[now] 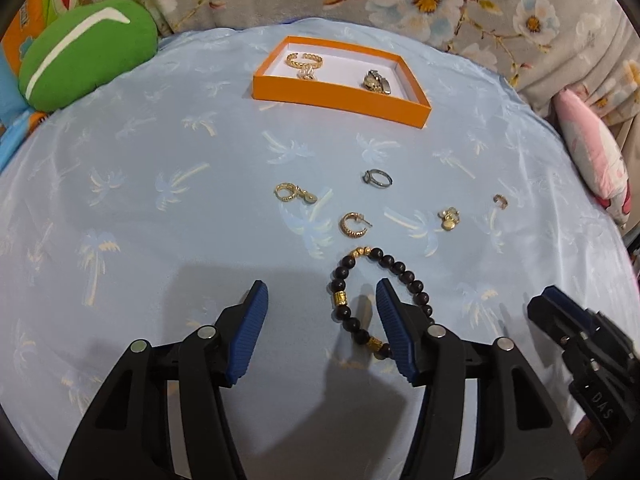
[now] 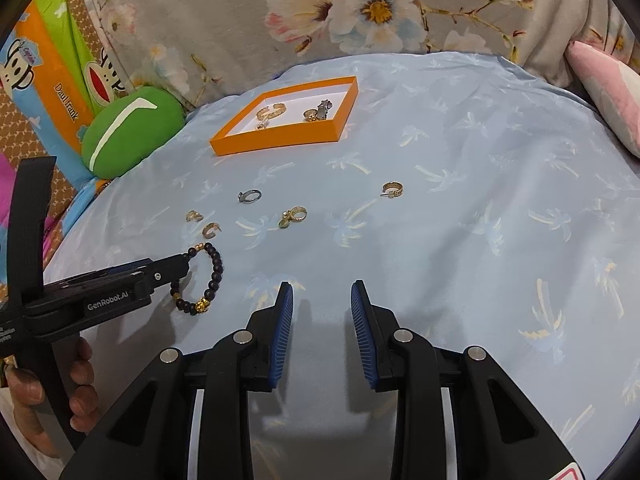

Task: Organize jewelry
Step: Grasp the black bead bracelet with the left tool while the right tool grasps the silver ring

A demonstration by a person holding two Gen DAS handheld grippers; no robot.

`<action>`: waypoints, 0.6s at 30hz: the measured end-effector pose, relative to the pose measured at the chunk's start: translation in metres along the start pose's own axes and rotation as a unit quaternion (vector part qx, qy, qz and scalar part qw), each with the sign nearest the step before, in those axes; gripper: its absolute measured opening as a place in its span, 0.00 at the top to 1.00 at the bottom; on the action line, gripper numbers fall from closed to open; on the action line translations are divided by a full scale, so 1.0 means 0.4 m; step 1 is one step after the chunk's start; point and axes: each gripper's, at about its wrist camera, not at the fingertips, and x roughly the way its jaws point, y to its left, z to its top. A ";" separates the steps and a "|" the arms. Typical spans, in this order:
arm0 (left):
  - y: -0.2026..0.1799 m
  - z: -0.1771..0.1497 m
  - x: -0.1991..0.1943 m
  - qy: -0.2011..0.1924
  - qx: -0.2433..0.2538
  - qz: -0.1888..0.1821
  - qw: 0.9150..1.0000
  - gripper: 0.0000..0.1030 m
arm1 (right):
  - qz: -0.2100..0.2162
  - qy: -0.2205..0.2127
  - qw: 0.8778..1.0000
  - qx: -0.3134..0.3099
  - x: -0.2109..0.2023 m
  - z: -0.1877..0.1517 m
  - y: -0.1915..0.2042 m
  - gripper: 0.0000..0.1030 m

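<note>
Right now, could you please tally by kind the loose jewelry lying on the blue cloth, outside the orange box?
Gold earrings: 4
Silver ring: 1
Dark beaded bracelet: 1
Total: 6

The left gripper hangs over a pale blue palm-print cloth, jaws apart and empty. Its right blue ribbed pad sits inside the loop of a dark beaded bracelet with gold beads. Beyond lie 4 gold earrings and 1 silver ring. An orange shallow cardboard tray holds further pieces. The right gripper enters at right.
</note>
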 end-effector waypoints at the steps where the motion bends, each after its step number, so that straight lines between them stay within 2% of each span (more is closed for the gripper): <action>1: -0.003 -0.003 0.000 -0.002 0.006 0.005 1.000 0.56 | 0.000 0.003 1.000 0.003 0.003 0.000 -0.003 0.71; 2: -0.007 -0.006 -0.001 -0.005 0.012 0.011 1.000 0.61 | 0.001 0.007 1.000 0.006 0.007 0.000 -0.004 0.71; 4: -0.008 -0.006 0.000 -0.008 0.019 0.012 1.000 0.84 | 0.012 0.014 1.000 0.016 0.018 0.003 -0.009 0.71; 5: -0.008 -0.006 0.001 -0.006 0.021 0.001 1.000 0.92 | 0.015 0.018 1.000 0.019 0.024 0.006 -0.009 0.71; 11: 0.003 0.003 -0.004 -0.006 0.015 -0.021 1.000 0.94 | 0.013 0.015 1.000 0.021 0.052 0.043 0.000 0.71; 18: 0.076 0.050 -0.074 -0.049 -0.017 -0.013 0.999 0.94 | 0.004 0.002 1.000 0.029 0.058 0.079 -0.014 0.71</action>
